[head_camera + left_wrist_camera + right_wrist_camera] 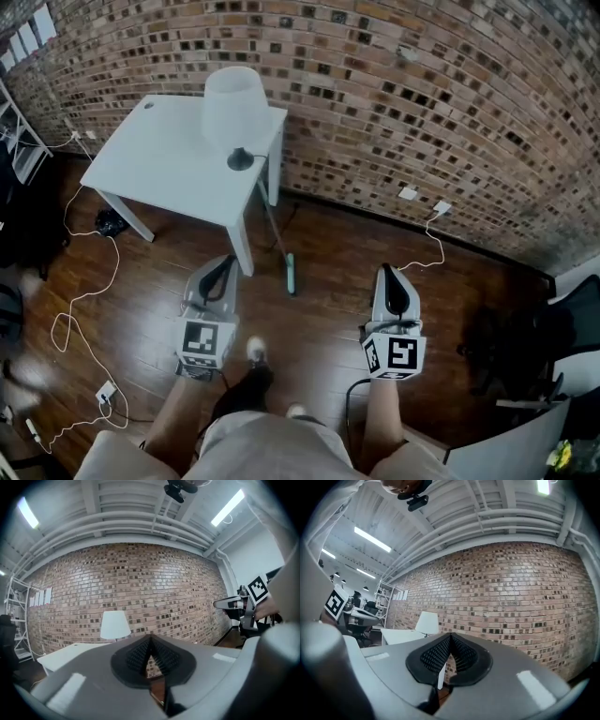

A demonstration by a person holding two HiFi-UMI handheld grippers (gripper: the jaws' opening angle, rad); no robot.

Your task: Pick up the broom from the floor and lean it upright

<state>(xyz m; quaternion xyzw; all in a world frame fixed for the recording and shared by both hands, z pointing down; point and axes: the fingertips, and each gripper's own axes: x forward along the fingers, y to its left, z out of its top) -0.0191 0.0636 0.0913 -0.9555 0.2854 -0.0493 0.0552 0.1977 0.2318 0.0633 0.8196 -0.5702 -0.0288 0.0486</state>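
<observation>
The broom (292, 272) has a teal head on the wooden floor between my two grippers and a little beyond them. Its thin handle (272, 220) runs back toward the right corner of the white table (169, 159); whether it rests on the table I cannot tell. My left gripper (225, 261) is held level, left of the broom head, jaws shut and empty. My right gripper (386, 272) is to the right of it, also shut on nothing. Each gripper view shows closed pads (140, 653) (436, 653) against the brick wall, with no broom in sight.
A white lamp (234, 103) stands on the table by the brick wall (422, 103). White cable (89, 309) loops over the floor at the left to a socket block (105, 392). A black chair (572, 319) is at the right. The person's feet (255, 352) are below.
</observation>
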